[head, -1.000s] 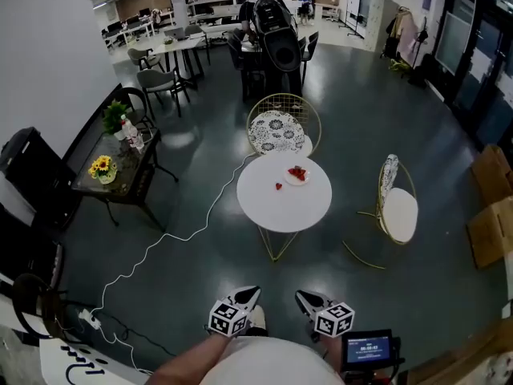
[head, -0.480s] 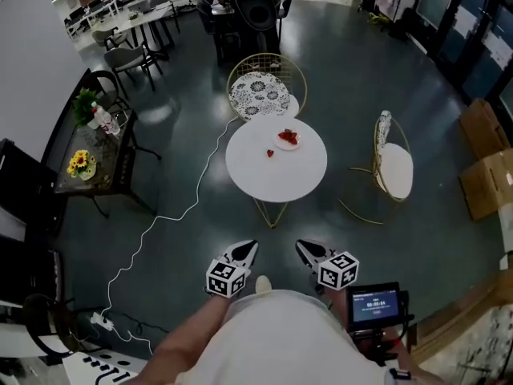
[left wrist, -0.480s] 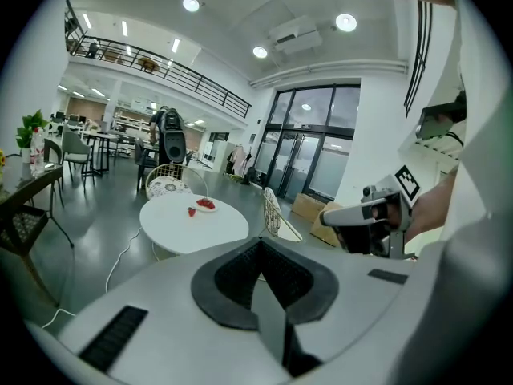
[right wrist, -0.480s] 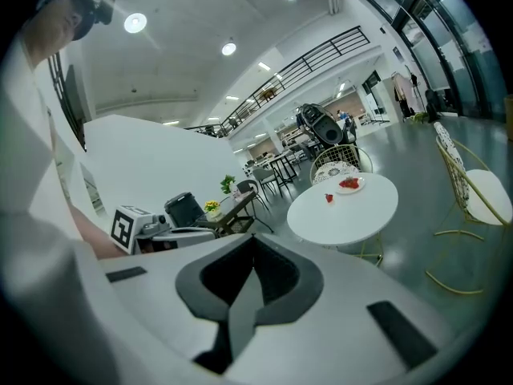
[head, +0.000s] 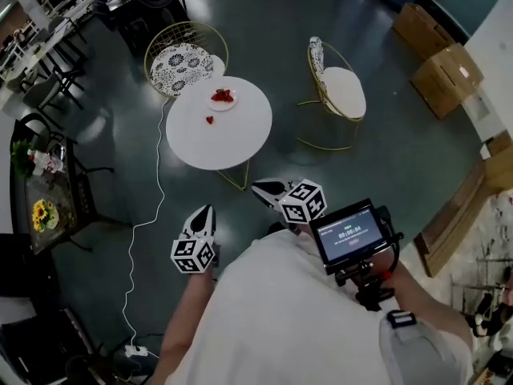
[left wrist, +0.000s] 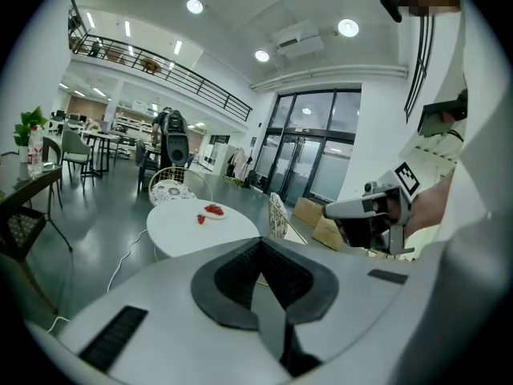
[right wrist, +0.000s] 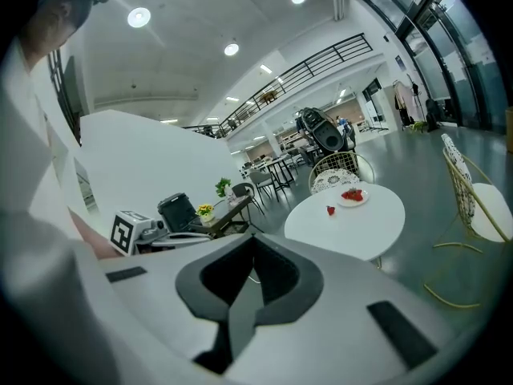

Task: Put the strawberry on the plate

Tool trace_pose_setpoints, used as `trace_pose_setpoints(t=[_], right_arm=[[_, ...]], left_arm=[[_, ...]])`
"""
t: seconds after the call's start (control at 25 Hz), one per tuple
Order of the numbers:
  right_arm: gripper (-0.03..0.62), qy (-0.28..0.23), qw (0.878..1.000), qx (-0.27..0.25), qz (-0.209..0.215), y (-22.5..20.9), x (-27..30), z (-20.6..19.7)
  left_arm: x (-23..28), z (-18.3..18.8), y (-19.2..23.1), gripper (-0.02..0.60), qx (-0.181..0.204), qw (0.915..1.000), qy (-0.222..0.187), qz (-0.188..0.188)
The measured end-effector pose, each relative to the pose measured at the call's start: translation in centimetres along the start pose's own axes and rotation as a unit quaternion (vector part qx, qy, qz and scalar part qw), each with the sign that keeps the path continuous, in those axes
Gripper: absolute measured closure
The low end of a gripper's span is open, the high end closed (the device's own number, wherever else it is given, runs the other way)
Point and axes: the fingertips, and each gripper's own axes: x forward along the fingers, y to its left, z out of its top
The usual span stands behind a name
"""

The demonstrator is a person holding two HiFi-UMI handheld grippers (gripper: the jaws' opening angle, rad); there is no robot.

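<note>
Carried nearer the table point(head: 232, 139) since a second ago, left gripper point(head: 205, 211) and right gripper point(head: 260, 188) are held pressed together and empty, the strawberry point(head: 210, 119) lying well ahead of both, just short of the plate point(head: 214, 103).

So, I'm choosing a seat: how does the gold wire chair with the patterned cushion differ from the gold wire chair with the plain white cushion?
The patterned chair has a seat printed black on white; the plain chair has an unmarked white one. The patterned chair sits tucked close to the round white table; the plain chair stands apart, floor between. Both have gold wire frames.
</note>
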Motion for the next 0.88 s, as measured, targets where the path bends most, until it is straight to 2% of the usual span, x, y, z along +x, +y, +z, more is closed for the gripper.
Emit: trace_pose_setpoints(t=[0.32, 0.6, 0.88], right_arm=[[0.586, 0.006, 1.000, 0.003, 0.003, -1.8, 2.1, 1.7], [0.586, 0.018, 1.000, 0.001, 0.021, -4.5, 5.2, 2.7], [0.586, 0.022, 0.999, 0.018, 0.032, -7.9, 8.0, 5.7]], left_arm=[[1.8, 1.0, 1.0, 0.574, 0.025, 0.9997, 0.005, 0.000], [4.8, 1.5, 2.8, 0.574, 0.018, 0.9996, 0.020, 0.002], [9.0, 4.0, 5.1, 0.574, 0.014, 0.9993, 0.035, 0.009]])
